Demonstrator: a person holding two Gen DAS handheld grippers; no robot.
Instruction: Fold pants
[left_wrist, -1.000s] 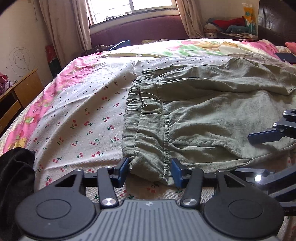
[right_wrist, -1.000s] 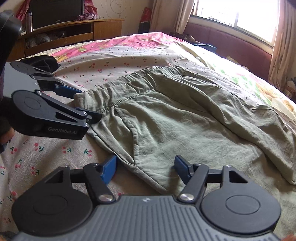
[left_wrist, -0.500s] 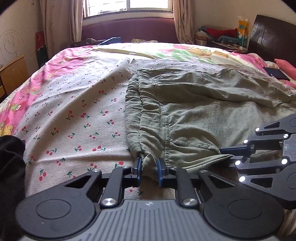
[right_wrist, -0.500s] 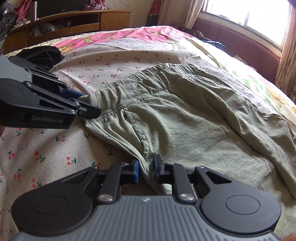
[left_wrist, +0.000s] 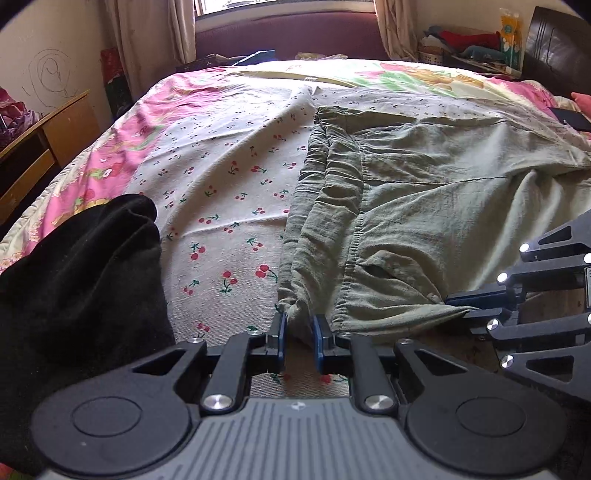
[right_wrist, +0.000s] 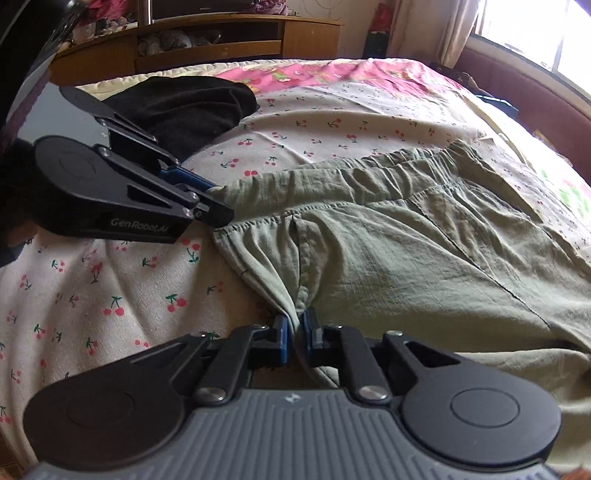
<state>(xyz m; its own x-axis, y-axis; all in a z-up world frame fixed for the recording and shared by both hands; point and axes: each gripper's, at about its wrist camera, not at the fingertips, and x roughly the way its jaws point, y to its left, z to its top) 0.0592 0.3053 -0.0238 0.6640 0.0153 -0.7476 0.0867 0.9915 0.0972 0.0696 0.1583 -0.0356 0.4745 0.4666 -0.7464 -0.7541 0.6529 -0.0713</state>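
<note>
Two grippers clamped on the green pants (left_wrist: 424, 206).
Left gripper (left_wrist: 299, 332) pinches the waistband corner; right gripper (right_wrist: 294, 334) grips what looks like the near side seam, on the cherry-print bedsheet (left_wrist: 229, 177).

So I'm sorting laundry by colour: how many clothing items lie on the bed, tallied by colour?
Green: 1, the green pants, clamped by the left gripper and right gripper
Black: 1, the black garment beside them
Total: 2
</note>
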